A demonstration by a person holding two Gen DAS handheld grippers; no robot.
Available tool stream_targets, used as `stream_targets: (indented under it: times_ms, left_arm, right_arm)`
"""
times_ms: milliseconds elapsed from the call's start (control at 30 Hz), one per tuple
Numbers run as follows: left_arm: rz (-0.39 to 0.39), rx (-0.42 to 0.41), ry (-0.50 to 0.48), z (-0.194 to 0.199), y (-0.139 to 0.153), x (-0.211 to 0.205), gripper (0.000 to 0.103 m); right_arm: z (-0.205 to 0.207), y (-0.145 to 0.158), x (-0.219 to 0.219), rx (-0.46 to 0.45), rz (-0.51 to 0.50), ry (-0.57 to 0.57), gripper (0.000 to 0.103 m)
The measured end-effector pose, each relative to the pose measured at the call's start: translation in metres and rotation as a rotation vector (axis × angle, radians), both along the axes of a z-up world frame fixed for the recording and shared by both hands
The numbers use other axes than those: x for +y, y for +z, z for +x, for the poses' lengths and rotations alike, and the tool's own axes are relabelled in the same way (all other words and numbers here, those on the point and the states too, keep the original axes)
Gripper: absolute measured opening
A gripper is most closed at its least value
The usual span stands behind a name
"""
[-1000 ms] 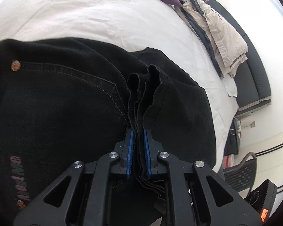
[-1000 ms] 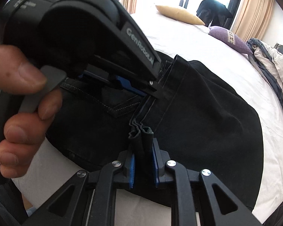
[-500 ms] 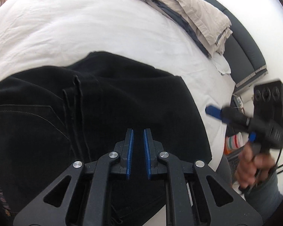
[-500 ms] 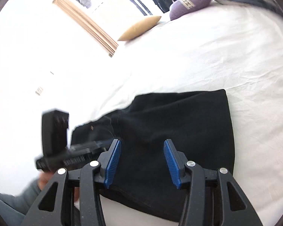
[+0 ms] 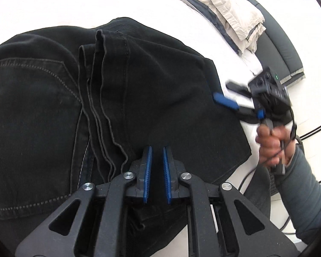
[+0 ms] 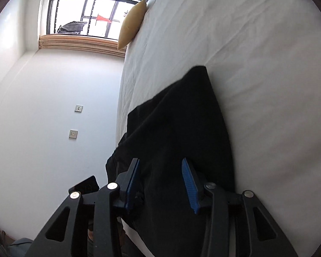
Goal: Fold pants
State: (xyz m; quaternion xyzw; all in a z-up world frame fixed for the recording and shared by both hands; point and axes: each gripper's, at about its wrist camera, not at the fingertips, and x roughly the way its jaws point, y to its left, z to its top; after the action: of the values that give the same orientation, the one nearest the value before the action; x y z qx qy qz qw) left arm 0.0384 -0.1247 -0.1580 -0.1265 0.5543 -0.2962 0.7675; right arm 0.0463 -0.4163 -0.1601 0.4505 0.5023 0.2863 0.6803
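Black jeans (image 5: 160,85) lie folded on the white bed sheet (image 5: 75,4), with the stacked leg hems (image 5: 100,98) running down the middle and a back pocket at the left. My left gripper (image 5: 156,152) hovers low over the jeans just right of the hems, shut with nothing between its blue pads. My right gripper (image 5: 226,93), held by a hand (image 5: 271,141) in a grey sleeve, is at the jeans' right edge. In the right wrist view this gripper (image 6: 159,165) straddles the edge of the jeans (image 6: 177,128). Its jaws are closing but stand apart from the cloth.
A pile of beige and grey clothes (image 5: 231,10) lies at the bed's far right, beside a dark bench (image 5: 282,49). A yellow pillow (image 6: 132,25) rests at the head of the bed near a window (image 6: 85,6). A white wall with sockets (image 6: 78,108) borders the bed.
The left gripper let go of the bunched hems and slid right across the jeans. The right gripper released its fold, swung out to the jeans' right edge, rolled over and opened.
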Motion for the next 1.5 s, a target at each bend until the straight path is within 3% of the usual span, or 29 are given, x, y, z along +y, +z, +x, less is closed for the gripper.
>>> stream_targets:
  times_ms: [133,333,400,500,633,667,700,733,800,867,900,967,1000,1033,1100,1233,1333,1467,1500]
  left_arm:
    - [-0.008,-0.008,0.005,-0.008,-0.003,0.003,0.011]
    - [-0.036,-0.036,0.029,-0.019,-0.005,0.014,0.011]
    - [-0.024,-0.056,0.021,-0.024,0.001,0.020,0.011]
    - [-0.051,-0.084,0.058,-0.043,0.017,0.039,0.011]
    - [-0.056,-0.139,0.179,-0.072,0.042,0.090,0.011]
    - [-0.050,-0.141,0.224,-0.080,0.045,0.107,0.011]
    - [-0.050,-0.140,0.271,-0.087,0.048,0.124,0.011]
    - [-0.056,-0.143,0.315,-0.094,0.050,0.141,0.011]
    - [-0.049,-0.159,0.410,-0.108,0.055,0.173,0.011]
    - [-0.049,-0.159,0.511,-0.120,0.056,0.204,0.011]
    - [-0.058,-0.154,0.555,-0.124,0.056,0.218,0.015]
    - [-0.058,-0.137,0.654,-0.128,0.050,0.245,0.041]
    - [-0.068,-0.127,0.711,-0.129,0.046,0.259,0.077]
    - [-0.095,-0.127,0.775,-0.132,0.042,0.269,0.091]
    - [-0.133,-0.102,0.838,-0.132,0.037,0.284,0.091]
    - [-0.139,-0.066,0.827,-0.122,0.022,0.285,0.091]
    - [-0.200,-0.013,0.839,-0.113,0.003,0.279,0.090]
    - [-0.280,-0.022,0.879,-0.100,-0.010,0.284,0.088]
    - [-0.315,-0.019,0.892,-0.098,-0.012,0.288,0.084]
  right_arm:
    - [-0.045,0.003,0.014,0.018,-0.023,0.045,0.046]
    - [-0.080,0.024,0.021,0.043,-0.095,0.042,0.050]
    - [-0.084,0.039,0.032,0.015,-0.136,0.064,0.054]
    - [-0.077,0.062,0.050,-0.082,-0.104,0.068,0.054]
    - [-0.047,0.061,0.068,-0.140,-0.019,0.023,0.060]
    - [-0.038,0.052,0.071,-0.115,-0.007,0.003,0.062]
    - [-0.031,0.037,0.075,-0.061,-0.031,-0.017,0.070]
    - [-0.027,0.020,0.079,0.014,-0.091,-0.022,0.072]
    - [-0.026,0.012,0.085,0.033,-0.174,-0.037,0.052]
    - [-0.030,0.020,0.085,0.024,-0.133,-0.049,0.060]
    - [-0.032,0.026,0.085,0.015,-0.106,-0.057,0.062]
    - [-0.036,0.042,0.090,-0.040,-0.057,-0.062,0.062]
    - [-0.036,0.051,0.095,-0.067,-0.041,-0.051,0.063]
    - [-0.035,0.057,0.102,-0.084,-0.032,-0.037,0.068]
    - [-0.028,0.066,0.116,-0.103,-0.026,-0.010,0.070]
    - [-0.016,0.063,0.135,-0.091,-0.001,0.012,0.070]
    - [-0.012,0.057,0.144,-0.086,0.012,0.026,0.070]
    - [-0.010,0.048,0.144,-0.081,0.068,0.013,0.070]
    - [-0.009,0.046,0.143,-0.078,0.080,0.008,0.070]
